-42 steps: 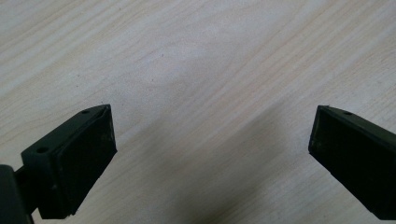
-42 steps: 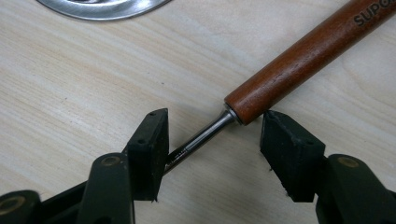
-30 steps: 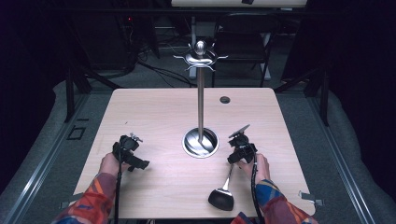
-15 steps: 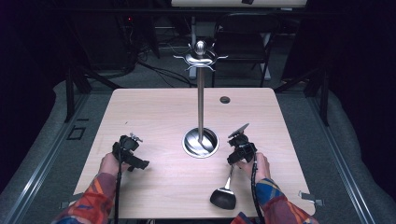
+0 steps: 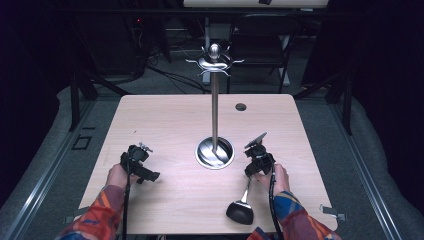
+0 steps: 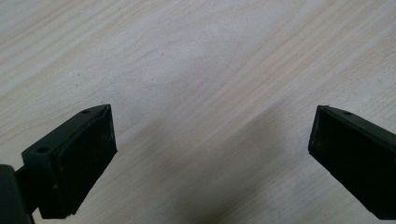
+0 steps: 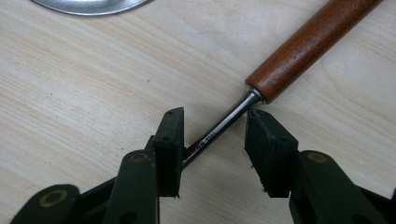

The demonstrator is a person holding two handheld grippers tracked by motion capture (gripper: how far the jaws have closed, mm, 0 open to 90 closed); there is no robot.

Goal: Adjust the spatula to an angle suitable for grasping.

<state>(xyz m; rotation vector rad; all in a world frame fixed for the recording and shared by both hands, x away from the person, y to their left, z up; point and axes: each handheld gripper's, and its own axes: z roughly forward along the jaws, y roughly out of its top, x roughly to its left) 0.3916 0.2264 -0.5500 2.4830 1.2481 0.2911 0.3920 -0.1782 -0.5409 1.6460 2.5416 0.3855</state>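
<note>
A utensil lies on the wooden table (image 5: 165, 125), its black head (image 5: 240, 212) near the front edge and its thin metal shaft (image 7: 219, 128) joining a brown wooden handle (image 7: 308, 44). My right gripper (image 7: 212, 140) is open, with its jaws on either side of the shaft just below the handle; the shaft touches the left jaw. In the high view this right gripper (image 5: 257, 159) sits right of the steel stand's round base (image 5: 215, 152). My left gripper (image 6: 210, 140) is open over bare wood, and the high view shows the left gripper (image 5: 142, 169) at the table's front left.
The stand's pole (image 5: 215, 105) rises from mid-table to a ring of hooks (image 5: 214, 61). Its base rim (image 7: 88, 4) is just ahead of my right jaws. A small dark hole (image 5: 241, 106) marks the far side of the table. Dark chairs and cables lie beyond it.
</note>
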